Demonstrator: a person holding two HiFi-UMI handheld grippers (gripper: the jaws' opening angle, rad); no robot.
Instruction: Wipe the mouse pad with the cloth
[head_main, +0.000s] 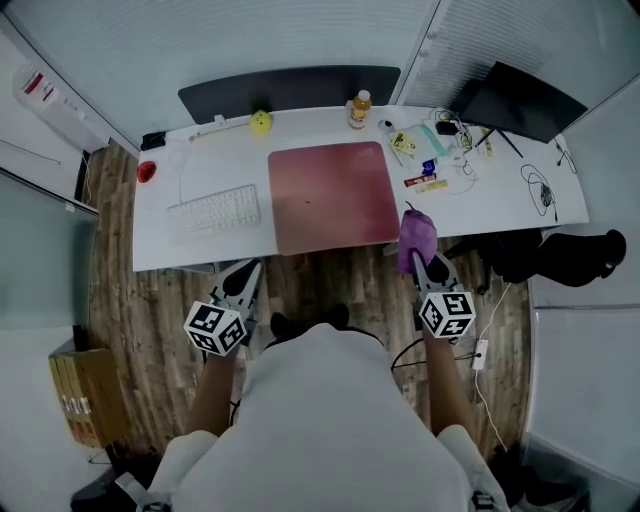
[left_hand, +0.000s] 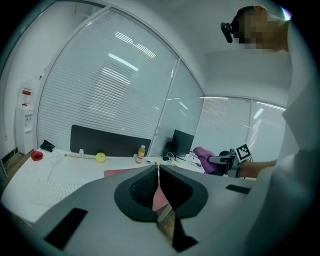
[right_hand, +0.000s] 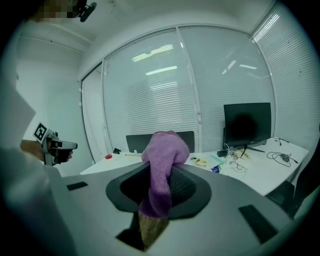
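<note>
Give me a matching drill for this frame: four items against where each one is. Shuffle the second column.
Column 1
1. purple cloth
2. red mouse pad
3. white keyboard
4. drink bottle

Column 2
A. standing at the far edge of the desk, beyond the pad
B. clamped in the tongs of the right gripper
C. on the desk, left of the pad
D. lying flat at the middle of the desk

Pairs: 1-B, 2-D, 3-C, 4-A
</note>
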